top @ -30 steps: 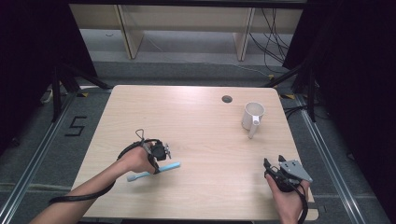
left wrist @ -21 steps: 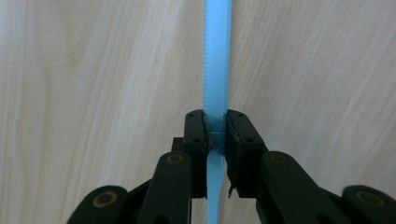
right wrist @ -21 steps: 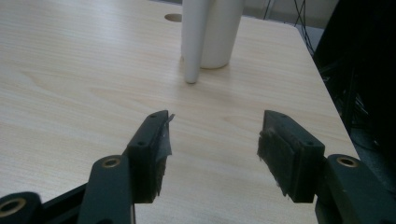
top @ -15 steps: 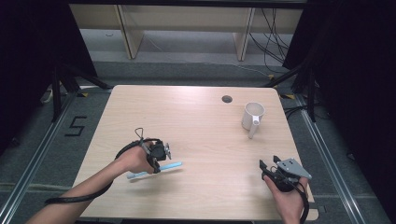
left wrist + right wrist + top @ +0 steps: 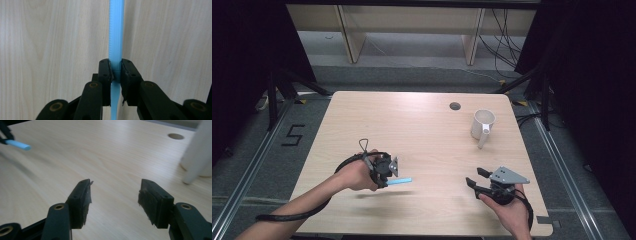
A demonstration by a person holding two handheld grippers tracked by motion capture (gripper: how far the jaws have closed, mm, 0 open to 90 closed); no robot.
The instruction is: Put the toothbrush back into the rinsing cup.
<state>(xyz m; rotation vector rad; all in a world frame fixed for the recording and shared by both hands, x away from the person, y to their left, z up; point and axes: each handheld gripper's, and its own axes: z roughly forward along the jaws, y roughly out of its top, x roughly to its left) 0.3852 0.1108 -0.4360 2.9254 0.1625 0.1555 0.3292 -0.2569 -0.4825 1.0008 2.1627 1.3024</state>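
Lifted since a second ago, the slim pale-blue plastic toothbrush-like stick (image 5: pixel 399 181) now hangs just above the pale wooden counter (image 5: pixel 412 125), casting a shadow beneath it, where earlier it lay flat on the wood. The left tongs (image 5: pixel 387 172) are pressed tight on the stick partway along its length, as the left gripper view shows (image 5: pixel 116 67), with the longer ridged part running ahead of the jaws. The left hand (image 5: pixel 357 175) sits well to the left of the white ceramic mug (image 5: pixel 482 127), forearm angled in from the bottom edge, tongs pointing toward the mug's side. The right tongs (image 5: pixel 476 177) stand spread and empty, nearer the mug (which stands upright by the round hole in the counter), carried low in the right hand (image 5: pixel 507 210). Judged from this, the pick-up is done and the carry is beginning; the next move likely calls for bringing the stick over to the mug's mouth and tilting it end-down.
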